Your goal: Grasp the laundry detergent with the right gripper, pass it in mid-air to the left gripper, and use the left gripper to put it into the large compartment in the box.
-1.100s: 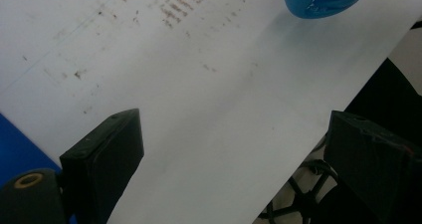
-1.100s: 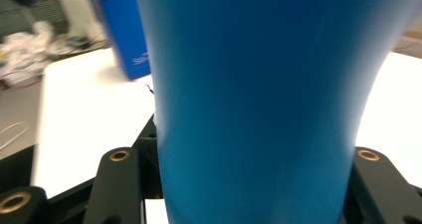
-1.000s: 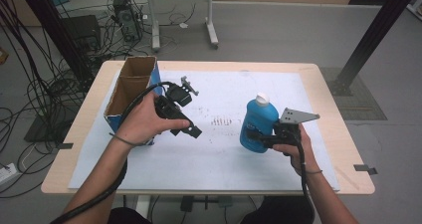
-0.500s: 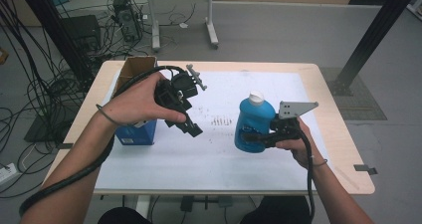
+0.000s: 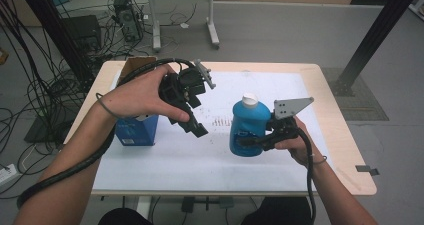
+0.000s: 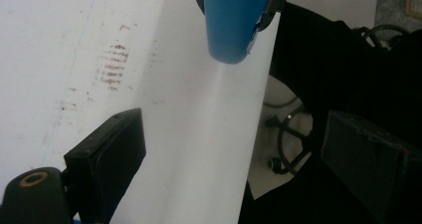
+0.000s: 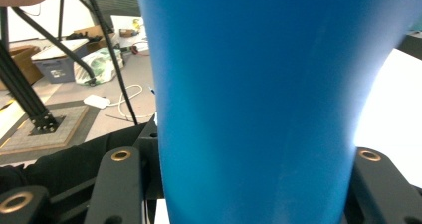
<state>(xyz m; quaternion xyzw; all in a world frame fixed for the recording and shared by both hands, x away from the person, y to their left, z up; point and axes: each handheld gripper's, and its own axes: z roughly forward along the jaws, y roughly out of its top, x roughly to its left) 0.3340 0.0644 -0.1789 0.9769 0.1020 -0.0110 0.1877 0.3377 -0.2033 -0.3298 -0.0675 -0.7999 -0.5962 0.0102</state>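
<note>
Two grippers work in the high view: the right gripper clamps the blue bottle right of frame centre, lifted, while the left gripper hovers near the open box at left. Left gripper view: jaws wide and empty, bottle top centre, white mat below. Right gripper view: bottle gripped between the jaws. Likely next: a handover or boxing, needing careful alignment.

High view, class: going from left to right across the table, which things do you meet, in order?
Blue cardboard box → left gripper → rust-coloured marks on the white sheet → blue bottle → right gripper, shut on the bottle.
</note>
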